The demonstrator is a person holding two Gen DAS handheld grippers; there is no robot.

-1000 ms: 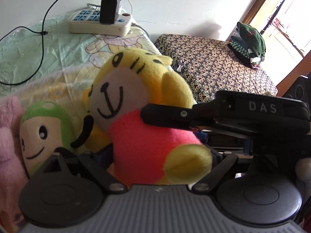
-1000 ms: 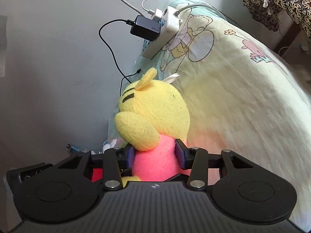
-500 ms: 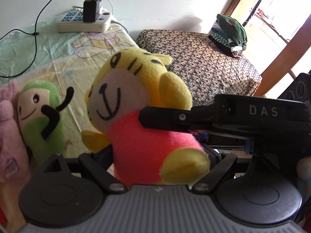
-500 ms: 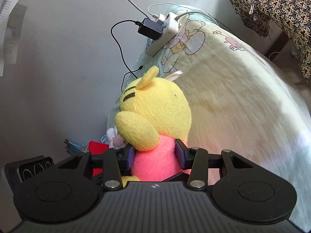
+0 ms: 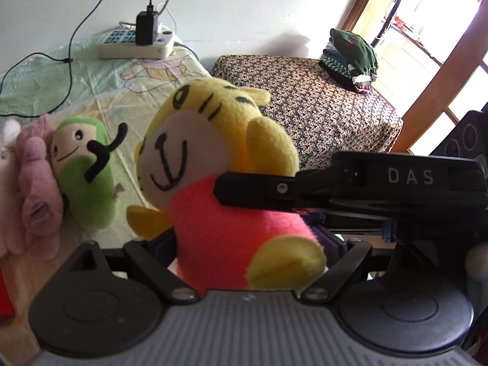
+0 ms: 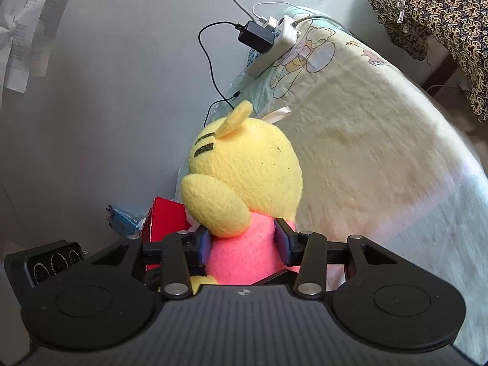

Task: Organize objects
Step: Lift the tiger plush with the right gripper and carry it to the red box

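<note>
Claws: left claw (image 5: pixel 250 244) and right claw (image 6: pixel 244 241) both clamp tiger plush (image 5: pixel 213 164) | plush's feet hidden

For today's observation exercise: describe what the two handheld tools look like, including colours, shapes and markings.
Both tools are black with a ribbed grey top, two round black discs and silver screws. The right tool has blue pads; seen side-on, it reads "DAS" in white. The left tool looks alike.
</note>
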